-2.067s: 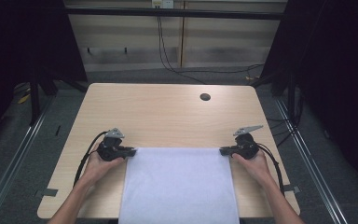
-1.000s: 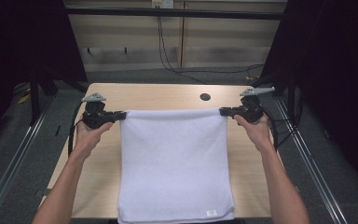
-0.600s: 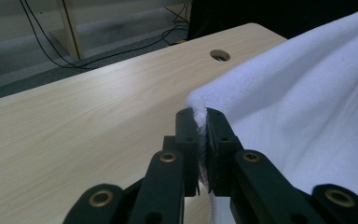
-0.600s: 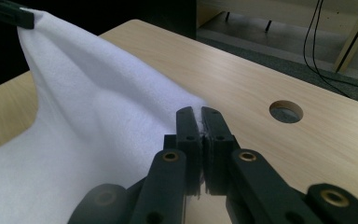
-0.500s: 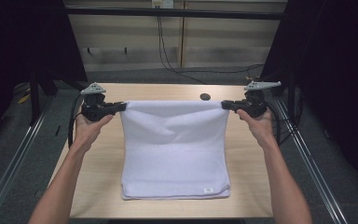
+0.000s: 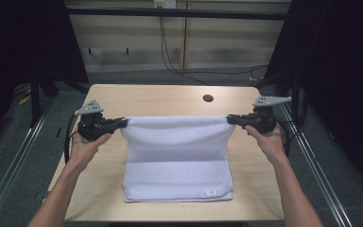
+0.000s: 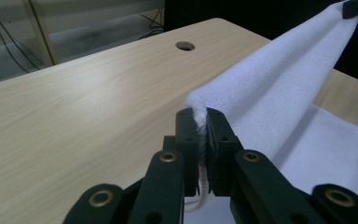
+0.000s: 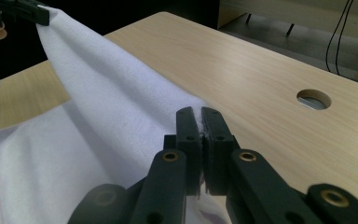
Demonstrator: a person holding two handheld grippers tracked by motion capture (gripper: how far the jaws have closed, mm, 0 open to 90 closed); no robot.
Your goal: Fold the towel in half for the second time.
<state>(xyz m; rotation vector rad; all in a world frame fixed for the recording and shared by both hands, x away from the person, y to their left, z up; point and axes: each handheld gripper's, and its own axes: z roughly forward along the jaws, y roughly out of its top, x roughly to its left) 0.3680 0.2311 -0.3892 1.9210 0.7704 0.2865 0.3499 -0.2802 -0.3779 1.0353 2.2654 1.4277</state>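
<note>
The towel [image 6: 177, 158] hung between the 2 grippers above the table [image 6: 160, 97], its near part lying flat on the wood and its far edge lifted and stretched taut. The left gripper [image 6: 122, 123] had its jaws clamped tight on 1 corner; in the left gripper view [image 7: 200, 135] the cloth showed pinched between the 2 pads with a bit of fringe poking out. The right gripper [image 6: 230, 119] was likewise closed hard on the opposite corner, seen close up in the right gripper view [image 8: 201, 135]. Holding both corners at the same height and well apart kept the edge straight and free of wrinkles, which would let the raised half be laid evenly over the resting half, probably as a fold. The hole [image 6: 208, 98] in the table lay beyond the towel.
</note>
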